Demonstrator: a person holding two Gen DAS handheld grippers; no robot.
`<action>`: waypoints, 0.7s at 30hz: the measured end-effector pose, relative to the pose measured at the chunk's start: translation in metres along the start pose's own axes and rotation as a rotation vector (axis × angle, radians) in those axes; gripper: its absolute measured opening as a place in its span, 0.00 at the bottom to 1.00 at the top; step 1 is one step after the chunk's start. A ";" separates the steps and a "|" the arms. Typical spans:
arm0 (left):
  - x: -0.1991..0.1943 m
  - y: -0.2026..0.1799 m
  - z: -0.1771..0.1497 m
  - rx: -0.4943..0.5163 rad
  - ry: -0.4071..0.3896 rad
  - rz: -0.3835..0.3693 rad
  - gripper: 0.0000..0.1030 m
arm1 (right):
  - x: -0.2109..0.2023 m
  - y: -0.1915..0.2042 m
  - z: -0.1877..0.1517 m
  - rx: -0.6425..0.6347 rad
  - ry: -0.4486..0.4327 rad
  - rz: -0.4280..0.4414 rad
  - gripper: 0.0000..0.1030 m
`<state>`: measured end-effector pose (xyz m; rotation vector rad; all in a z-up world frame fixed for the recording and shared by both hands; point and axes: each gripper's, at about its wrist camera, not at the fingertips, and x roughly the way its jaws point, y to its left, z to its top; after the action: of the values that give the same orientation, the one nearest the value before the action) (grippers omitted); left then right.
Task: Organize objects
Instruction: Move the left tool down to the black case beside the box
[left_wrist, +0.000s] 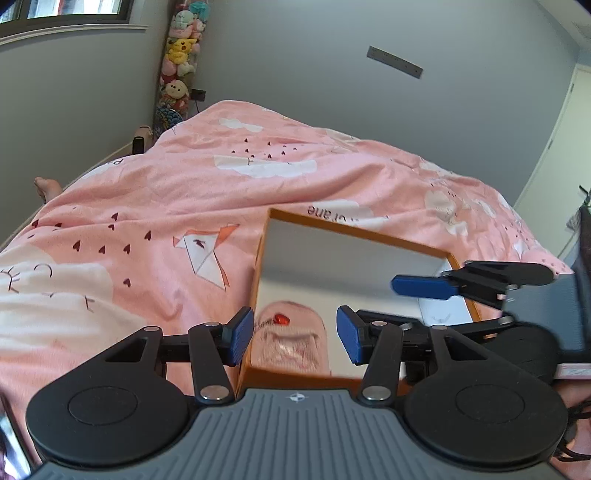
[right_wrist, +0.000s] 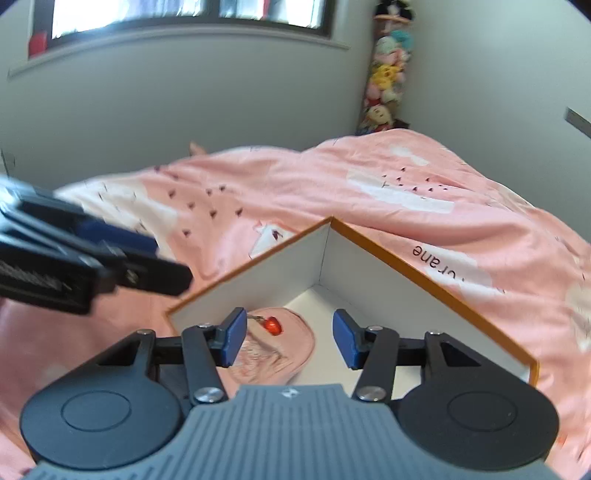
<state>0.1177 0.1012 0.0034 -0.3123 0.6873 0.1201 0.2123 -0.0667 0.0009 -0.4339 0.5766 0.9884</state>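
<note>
Now my left tool (left_wrist: 295, 334) and right tool (right_wrist: 288, 338) hang half-open and empty above the small pink fabric pouch (right_wrist: 275, 350) inside the orange-rimmed white cardboard box (right_wrist: 436, 291), so next I likely seek another item.

The left gripper (left_wrist: 295, 334) pointed downward, its 2 blue pads (left_wrist: 243, 334) standing apart with nothing clamped between them. The right gripper (right_wrist: 289, 338) tilted down likewise, jaws parted and empty, just beside the left one.
</note>
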 end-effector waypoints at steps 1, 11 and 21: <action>-0.002 -0.001 -0.004 0.006 0.003 0.004 0.57 | -0.007 0.002 -0.003 0.020 -0.014 0.001 0.53; 0.007 0.011 -0.045 -0.018 0.125 0.034 0.57 | -0.046 0.015 -0.053 0.289 -0.028 -0.010 0.53; 0.021 0.029 -0.066 -0.080 0.206 0.054 0.59 | -0.019 0.033 -0.085 0.366 0.085 -0.008 0.52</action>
<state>0.0876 0.1080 -0.0652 -0.3862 0.8968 0.1683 0.1542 -0.1131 -0.0553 -0.1521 0.8139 0.8365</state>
